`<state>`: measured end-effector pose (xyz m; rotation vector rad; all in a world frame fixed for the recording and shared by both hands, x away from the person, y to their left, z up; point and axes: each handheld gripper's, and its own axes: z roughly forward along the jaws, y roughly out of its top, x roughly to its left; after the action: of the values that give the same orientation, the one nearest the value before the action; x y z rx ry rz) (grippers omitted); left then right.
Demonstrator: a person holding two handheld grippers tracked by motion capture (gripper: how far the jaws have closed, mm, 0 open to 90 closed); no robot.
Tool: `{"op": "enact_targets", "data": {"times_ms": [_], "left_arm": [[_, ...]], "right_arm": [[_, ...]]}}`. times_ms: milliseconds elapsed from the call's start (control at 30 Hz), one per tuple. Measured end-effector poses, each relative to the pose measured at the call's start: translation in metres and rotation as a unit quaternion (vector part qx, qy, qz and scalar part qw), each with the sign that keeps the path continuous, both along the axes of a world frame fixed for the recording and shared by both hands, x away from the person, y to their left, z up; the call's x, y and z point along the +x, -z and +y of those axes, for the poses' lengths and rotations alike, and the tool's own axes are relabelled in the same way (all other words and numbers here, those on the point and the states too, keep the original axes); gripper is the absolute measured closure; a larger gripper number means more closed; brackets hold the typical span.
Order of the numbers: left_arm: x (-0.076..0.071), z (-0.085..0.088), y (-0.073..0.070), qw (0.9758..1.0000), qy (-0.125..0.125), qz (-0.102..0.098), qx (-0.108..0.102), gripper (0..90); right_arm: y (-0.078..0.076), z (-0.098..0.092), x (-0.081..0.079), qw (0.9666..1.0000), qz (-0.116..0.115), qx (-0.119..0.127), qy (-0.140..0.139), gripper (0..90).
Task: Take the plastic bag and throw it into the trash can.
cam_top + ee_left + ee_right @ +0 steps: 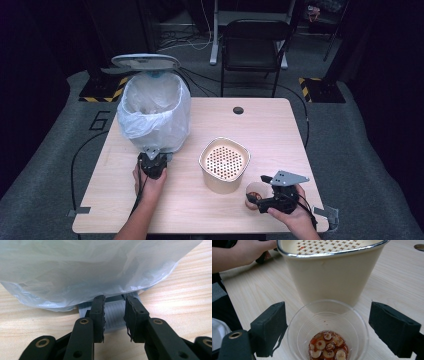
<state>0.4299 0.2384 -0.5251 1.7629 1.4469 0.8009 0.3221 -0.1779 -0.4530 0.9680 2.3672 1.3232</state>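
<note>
A pedal bin (155, 112) lined with a white plastic bag (87, 267) stands at the table's back left, its lid (145, 61) raised. My left gripper (152, 159) is at the bin's foot. Its jaws are nearly together with nothing between them, the tips (113, 301) resting on the grey ribbed pedal (113, 313). A clear plastic cup (325, 315) with sliced food scraps in reddish liquid sits near the table's front right. My right gripper (328, 322) is open around the cup (254, 191), with both pads clear of its wall.
A cream tub (225, 167) with a perforated strainer insert (225, 157) stands mid-table, just behind the cup and close to it (332, 277). A round cable hole (238, 110) is at the table's far side. A black chair (255, 45) stands beyond the table.
</note>
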Motion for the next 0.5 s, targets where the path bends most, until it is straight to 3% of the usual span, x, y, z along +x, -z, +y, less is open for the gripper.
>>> {"op": "enact_targets", "data": {"times_ms": [267,500], "left_arm": [[0.0,0.0,0.001,1.0,-0.001,-0.002,-0.004,69.3],[0.0,0.0,0.0,1.0,0.0,0.0,-0.005,69.3]], "right_arm": [[0.015,0.004,-0.002,0.9997,-0.011,-0.021,-0.008,14.6],[0.03,0.005,-0.002,0.9994,0.0,-0.031,-0.011,16.4]]}}
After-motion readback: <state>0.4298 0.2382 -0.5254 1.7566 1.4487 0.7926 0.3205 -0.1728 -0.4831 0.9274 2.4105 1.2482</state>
